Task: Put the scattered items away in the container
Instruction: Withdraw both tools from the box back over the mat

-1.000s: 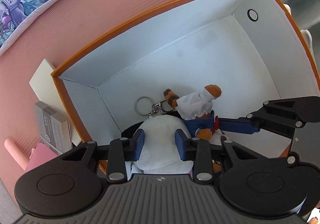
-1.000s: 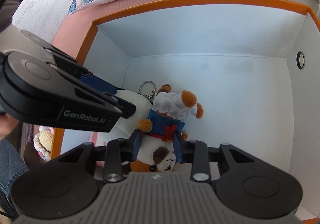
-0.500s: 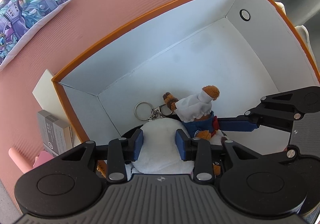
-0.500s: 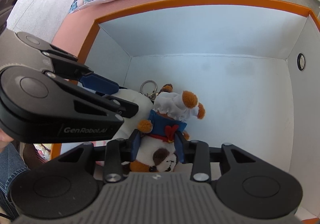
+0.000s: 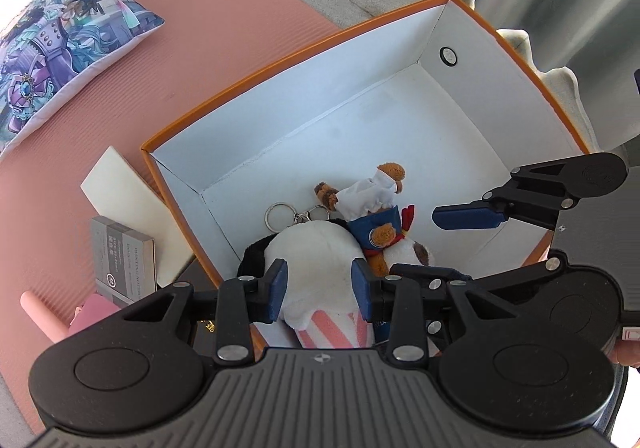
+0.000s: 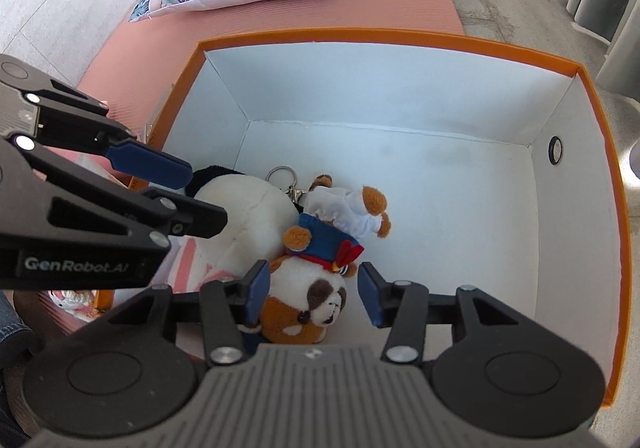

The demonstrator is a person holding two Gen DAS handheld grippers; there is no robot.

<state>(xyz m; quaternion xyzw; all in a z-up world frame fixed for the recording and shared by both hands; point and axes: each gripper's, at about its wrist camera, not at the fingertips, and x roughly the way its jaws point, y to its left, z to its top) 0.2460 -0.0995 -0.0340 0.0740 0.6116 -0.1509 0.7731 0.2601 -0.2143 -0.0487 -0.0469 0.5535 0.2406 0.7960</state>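
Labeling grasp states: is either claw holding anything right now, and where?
Nothing held. Right claw and left claw are open, over brown-and-white plush dog and white plush toy.

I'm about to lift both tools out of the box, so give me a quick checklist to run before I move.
1. Right tool open around the dog plush: ok.
2. Left tool clear of the white plush: cannot tell.
3. Both plushes lying inside the orange box: ok.
4. Keyring inside the box: ok.
5. Everything tidied: not ok, grey carton sits outside on the mat.
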